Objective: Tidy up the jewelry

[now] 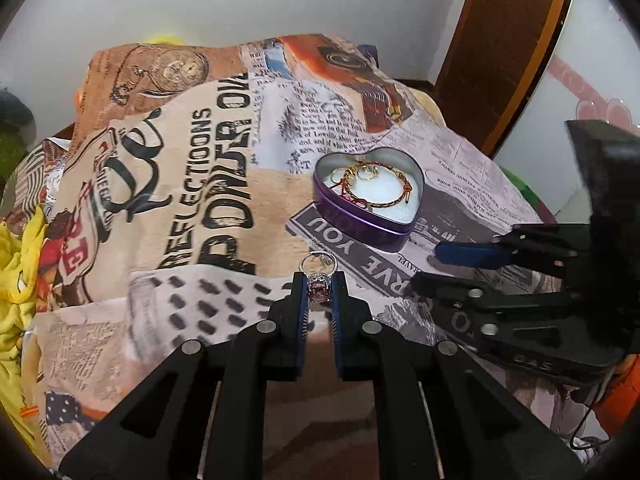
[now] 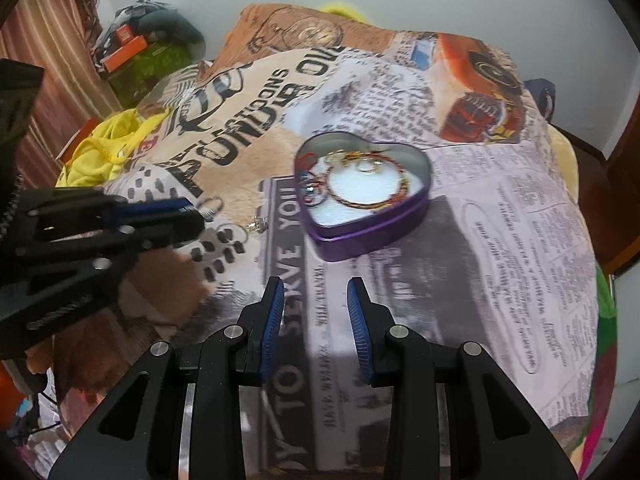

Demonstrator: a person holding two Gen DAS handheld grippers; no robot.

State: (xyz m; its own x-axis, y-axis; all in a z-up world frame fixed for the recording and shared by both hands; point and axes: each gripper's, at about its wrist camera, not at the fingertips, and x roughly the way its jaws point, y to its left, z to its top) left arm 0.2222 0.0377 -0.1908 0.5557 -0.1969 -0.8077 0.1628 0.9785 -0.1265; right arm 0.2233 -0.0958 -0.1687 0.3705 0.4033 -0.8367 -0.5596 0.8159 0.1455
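A silver ring with a pink stone [image 1: 319, 285] is pinched between the blue pads of my left gripper [image 1: 319, 277], which is shut on it just above the printed cloth. Seen from the right wrist, that ring [image 2: 211, 206] sticks out of the left gripper [image 2: 196, 216]. Beyond it stands the purple heart-shaped tin [image 1: 360, 234] [image 2: 360, 242], holding a red-and-gold bracelet [image 1: 386, 190] [image 2: 362, 184] and small rings [image 2: 308, 189] on white padding. My right gripper [image 2: 316, 286] [image 1: 428, 268] hovers open and holds nothing, short of the tin. A small gold piece [image 2: 256, 226] lies on the cloth left of the tin.
A newspaper-print cloth [image 2: 500, 220] covers the whole surface and drops off at the right. Yellow fabric [image 2: 96, 148] is bunched at the left. Boxes and a green bag [image 2: 140, 56] sit at the back left. A brown wooden frame [image 1: 500, 40] stands at the back right.
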